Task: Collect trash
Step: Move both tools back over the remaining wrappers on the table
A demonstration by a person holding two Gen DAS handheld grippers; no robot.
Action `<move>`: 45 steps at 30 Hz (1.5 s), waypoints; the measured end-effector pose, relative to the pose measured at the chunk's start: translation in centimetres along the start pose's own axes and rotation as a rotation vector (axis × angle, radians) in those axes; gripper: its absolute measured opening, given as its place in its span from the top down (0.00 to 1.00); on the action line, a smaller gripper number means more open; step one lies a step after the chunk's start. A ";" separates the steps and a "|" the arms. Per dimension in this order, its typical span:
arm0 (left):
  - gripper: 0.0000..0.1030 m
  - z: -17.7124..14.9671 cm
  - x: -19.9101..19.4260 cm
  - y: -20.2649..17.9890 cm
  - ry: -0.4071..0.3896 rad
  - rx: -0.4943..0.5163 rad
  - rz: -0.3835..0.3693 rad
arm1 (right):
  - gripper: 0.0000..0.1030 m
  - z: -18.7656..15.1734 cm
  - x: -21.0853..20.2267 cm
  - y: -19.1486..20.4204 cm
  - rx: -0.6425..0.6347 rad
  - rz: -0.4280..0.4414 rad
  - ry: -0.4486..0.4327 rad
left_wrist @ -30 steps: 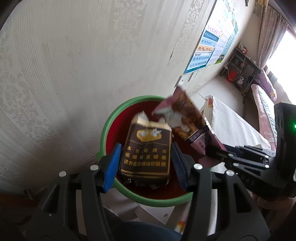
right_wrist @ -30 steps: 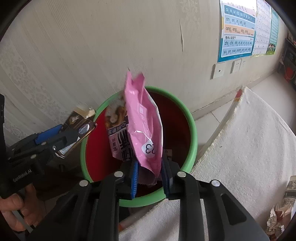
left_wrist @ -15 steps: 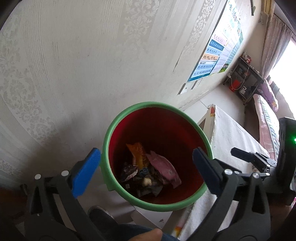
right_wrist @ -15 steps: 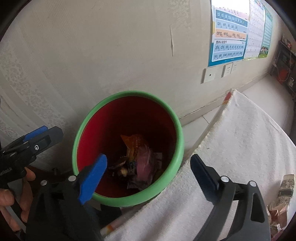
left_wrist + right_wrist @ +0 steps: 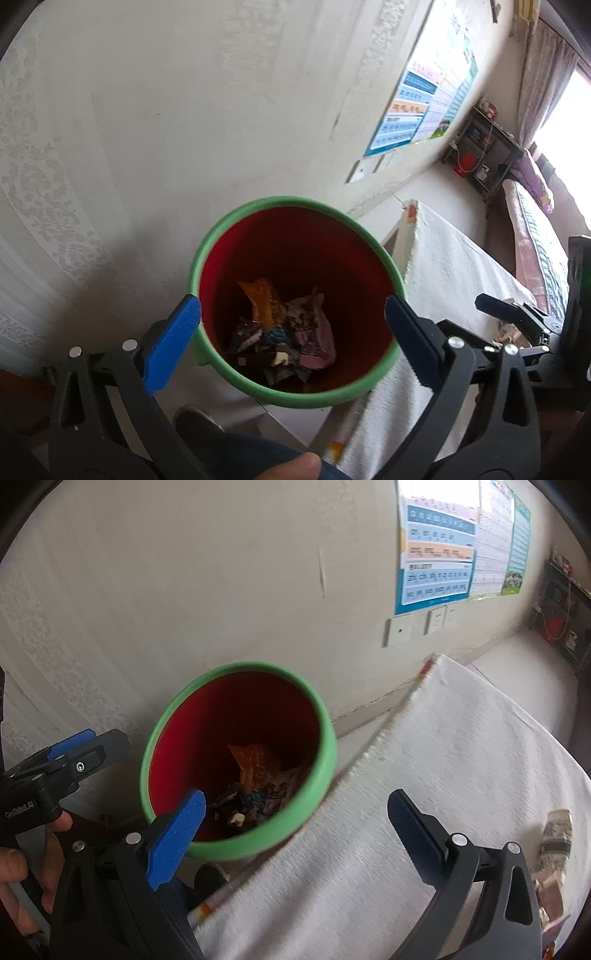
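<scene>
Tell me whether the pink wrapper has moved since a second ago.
Yes. The pink wrapper dropped from the right hand-held gripper to the bottom of the bin.

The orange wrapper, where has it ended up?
In both wrist views the orange wrapper lies inside the red bin by the wall, leaning at the back of the trash pile, next to a pink wrapper.

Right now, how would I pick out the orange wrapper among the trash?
Find the green-rimmed red bin against the pale wall beside the white-covered table. At its bottom lies an orange wrapper, the only bright orange piece, sticking up behind the pink and dark wrappers.
</scene>
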State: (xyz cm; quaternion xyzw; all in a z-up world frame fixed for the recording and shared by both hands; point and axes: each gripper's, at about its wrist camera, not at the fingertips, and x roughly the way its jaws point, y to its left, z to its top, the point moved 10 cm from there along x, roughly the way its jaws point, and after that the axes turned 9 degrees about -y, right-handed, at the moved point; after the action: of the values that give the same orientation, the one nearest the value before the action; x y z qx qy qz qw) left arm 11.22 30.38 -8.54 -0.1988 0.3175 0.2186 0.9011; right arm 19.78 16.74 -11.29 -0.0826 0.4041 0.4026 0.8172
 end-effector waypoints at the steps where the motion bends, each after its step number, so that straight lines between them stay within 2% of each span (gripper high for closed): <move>1: 0.05 -0.2 0.0 -0.5 0.002 0.007 -0.004 | 0.07 -0.1 -0.4 -0.4 0.005 -0.003 -0.002; 16: 0.05 -3.5 -0.5 -9.6 0.043 0.111 -0.094 | 0.07 -3.6 -7.7 -8.8 0.108 -0.108 -0.042; 27: 0.05 -5.3 -0.8 -16.6 0.064 0.204 -0.166 | 0.07 -8.0 -12.6 -15.7 0.211 -0.194 -0.052; 36: 0.05 -8.2 -0.6 -22.5 0.108 0.266 -0.243 | 0.07 -11.6 -16.2 -21.1 0.279 -0.273 -0.053; 45: 0.05 -11.0 -0.3 -27.1 0.158 0.296 -0.315 | 0.07 -15.1 -18.4 -24.8 0.329 -0.333 -0.030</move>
State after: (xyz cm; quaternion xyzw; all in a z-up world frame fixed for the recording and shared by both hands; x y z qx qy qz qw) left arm 19.79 2.49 -10.29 -0.1280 0.3808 0.0101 0.9157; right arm 22.36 -17.53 -12.62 -0.0081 0.4330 0.1921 0.8806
